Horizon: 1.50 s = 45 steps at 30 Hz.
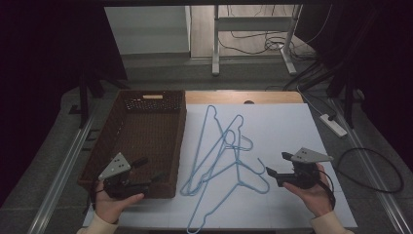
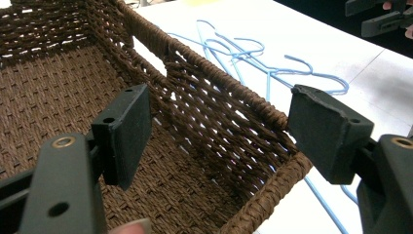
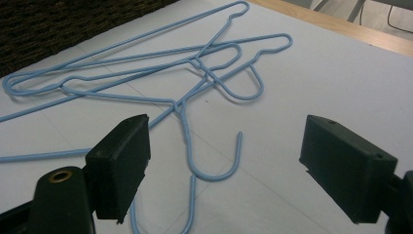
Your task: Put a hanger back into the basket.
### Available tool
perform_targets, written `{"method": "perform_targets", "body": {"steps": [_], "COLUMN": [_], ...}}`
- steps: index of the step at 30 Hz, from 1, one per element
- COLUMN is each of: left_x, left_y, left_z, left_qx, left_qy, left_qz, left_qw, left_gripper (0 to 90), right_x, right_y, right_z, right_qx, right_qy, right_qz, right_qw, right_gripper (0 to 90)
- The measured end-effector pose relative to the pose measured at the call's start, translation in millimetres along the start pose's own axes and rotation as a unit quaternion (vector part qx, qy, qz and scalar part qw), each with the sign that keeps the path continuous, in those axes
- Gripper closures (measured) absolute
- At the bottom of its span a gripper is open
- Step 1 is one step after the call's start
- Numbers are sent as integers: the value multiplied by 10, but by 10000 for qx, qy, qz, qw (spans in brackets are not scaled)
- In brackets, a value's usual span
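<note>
Several light-blue wire hangers (image 1: 229,139) lie tangled in the middle of the white table (image 1: 287,126). Left of them stands an empty brown woven basket (image 1: 131,141). My left gripper (image 1: 152,169) is open over the basket's near right corner. In the left gripper view its pads (image 2: 124,129) straddle the basket's right wall (image 2: 229,97), with the hangers (image 2: 234,48) beyond it. My right gripper (image 1: 276,164) is open just right of the pile. In the right gripper view its gripper (image 3: 226,146) frames a hanger hook (image 3: 214,173) on the table, not touching it.
A wooden strip (image 1: 243,97) runs along the table's back edge. A power strip (image 1: 333,124) and a looped cable (image 1: 370,168) lie on the floor to the right. White table legs (image 1: 215,44) stand behind. The other gripper (image 2: 384,17) appears far off in the left gripper view.
</note>
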<state>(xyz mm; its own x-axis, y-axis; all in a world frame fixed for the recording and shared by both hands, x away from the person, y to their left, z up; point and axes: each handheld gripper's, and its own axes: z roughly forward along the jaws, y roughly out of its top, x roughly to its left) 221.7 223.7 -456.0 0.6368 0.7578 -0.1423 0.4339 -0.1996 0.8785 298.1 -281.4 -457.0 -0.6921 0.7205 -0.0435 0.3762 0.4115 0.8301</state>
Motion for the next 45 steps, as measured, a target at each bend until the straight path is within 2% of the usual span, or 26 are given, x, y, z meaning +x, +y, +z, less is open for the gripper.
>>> {"method": "perform_targets", "body": {"steps": [5, 13, 17, 25, 38, 45], "left_x": [4, 5, -2, -18, -26, -31], "left_y": [3, 16, 20, 24, 29, 33], "left_z": [18, 31, 41, 63, 65, 61], "left_qx": [32, 50, 64, 101, 107, 110], "left_qy": [-25, -72, -80, -107, -99, -98], "left_qz": [-2, 12, 18, 50, 87, 99], "left_qw": [10000, 10000, 9999, 9999, 9999, 9998], "left_gripper": [253, 254, 254, 253, 253, 254], "right_x": [-13, -56, -65, -77, -51, -91], "right_y": [100, 348, 514, 684, 792, 836], "right_z": [65, 268, 392, 588, 865, 1042], "right_qx": [56, 270, 468, 675, 991, 1210], "right_qy": [35, 210, 310, 421, 554, 643], "right_qz": [-99, -239, -418, -613, -810, -924], "right_qw": [9999, 9991, 9975, 9949, 9902, 9862], "right_gripper": [200, 229, 241, 244, 260, 286]}}
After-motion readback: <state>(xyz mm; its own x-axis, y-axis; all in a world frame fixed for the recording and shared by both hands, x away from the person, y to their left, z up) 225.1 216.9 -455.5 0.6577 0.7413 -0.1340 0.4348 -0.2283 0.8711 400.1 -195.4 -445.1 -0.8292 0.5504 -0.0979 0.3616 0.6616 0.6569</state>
